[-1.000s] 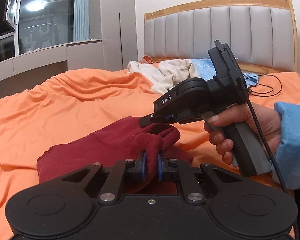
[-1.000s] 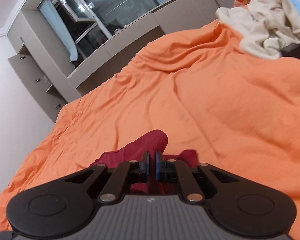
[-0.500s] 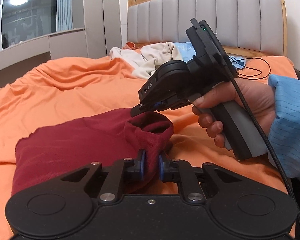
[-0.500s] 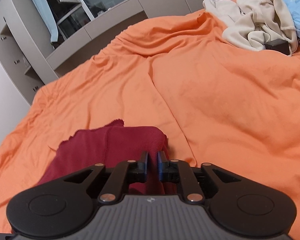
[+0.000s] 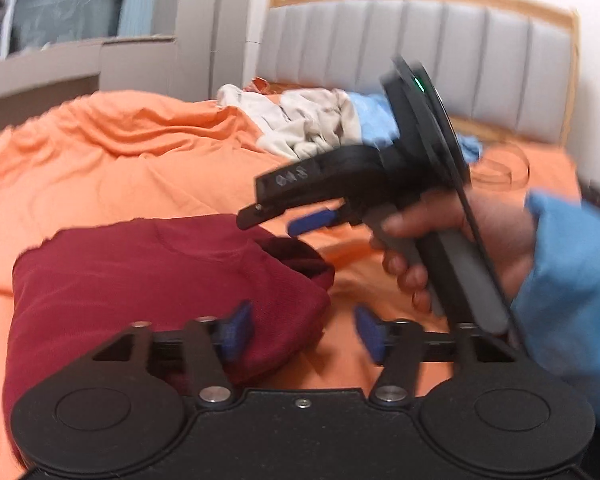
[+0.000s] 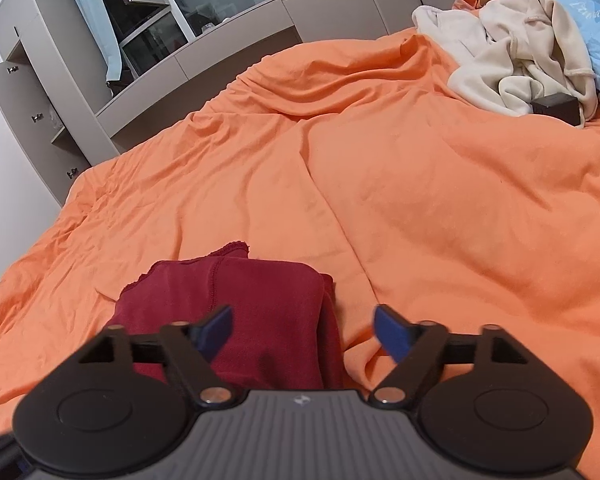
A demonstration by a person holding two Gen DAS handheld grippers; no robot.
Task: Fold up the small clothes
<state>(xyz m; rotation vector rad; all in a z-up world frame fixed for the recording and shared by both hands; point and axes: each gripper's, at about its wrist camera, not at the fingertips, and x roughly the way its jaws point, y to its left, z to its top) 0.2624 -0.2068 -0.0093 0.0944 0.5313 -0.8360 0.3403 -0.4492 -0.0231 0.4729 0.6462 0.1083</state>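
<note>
From the left wrist, the left gripper is opening, fingers wide over the near corner of the folded maroon garment lying on the orange bed. From the right wrist, the right gripper is also opening, the garment's edge lying loose between its spread fingers.

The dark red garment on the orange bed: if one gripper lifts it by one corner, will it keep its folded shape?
Probably not. The dark red garment lies in soft layers with a loose frilled edge, so it would likely droop and unfold. It looks thin, so probably light. Its knit surface should not slip easily on the orange cover.
</note>
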